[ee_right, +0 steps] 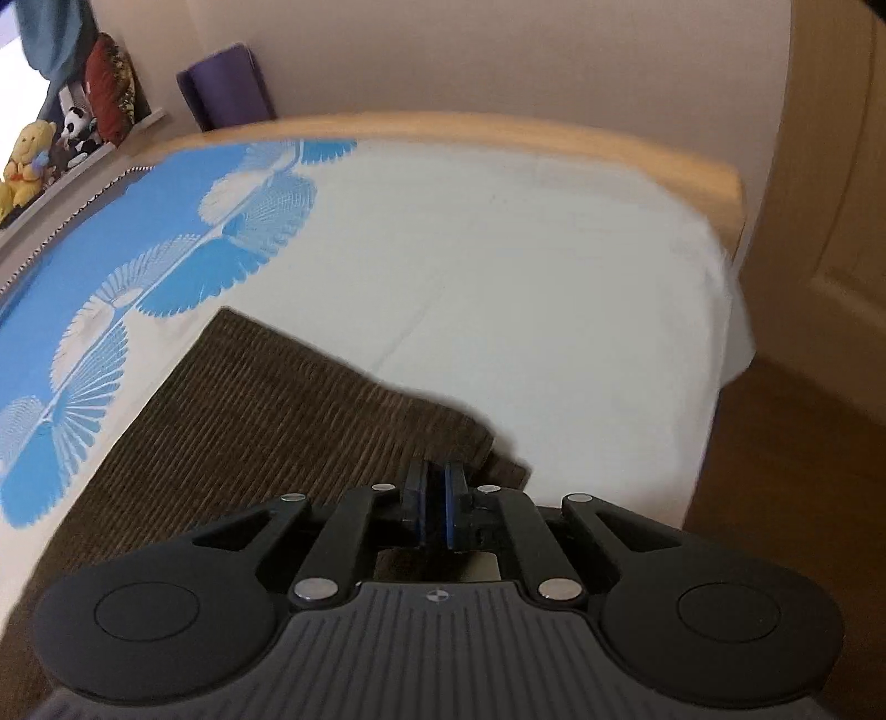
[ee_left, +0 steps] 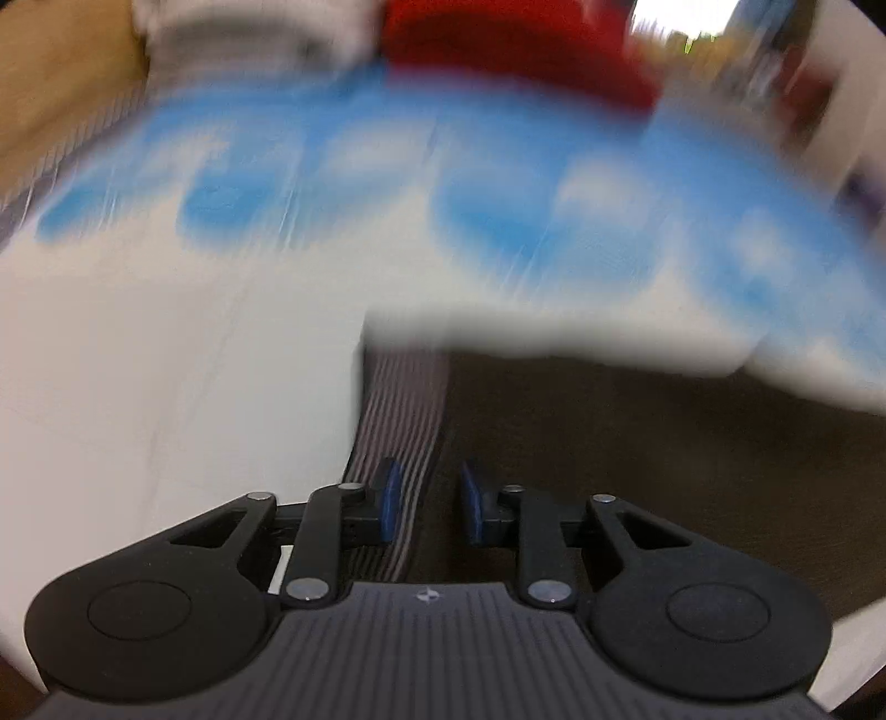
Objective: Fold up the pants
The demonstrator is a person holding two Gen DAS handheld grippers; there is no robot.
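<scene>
Brown corduroy pants point(ee_right: 266, 410) lie flat on a white and blue bed sheet point(ee_right: 498, 266). My right gripper point(ee_right: 434, 504) is shut on the pants' near right edge; cloth sits between its blue pads. In the blurred left wrist view the pants point(ee_left: 637, 471) fill the lower right, with a grey striped inner band point(ee_left: 404, 410) beside them. My left gripper point(ee_left: 426, 501) is open just above that band and holds nothing.
The bed has a wooden footboard point(ee_right: 554, 133). A purple roll point(ee_right: 227, 83) and soft toys point(ee_right: 33, 155) stand by the wall. A wooden floor point(ee_right: 803, 498) lies right of the bed. A red item point(ee_left: 515, 44) lies at the bed's far side.
</scene>
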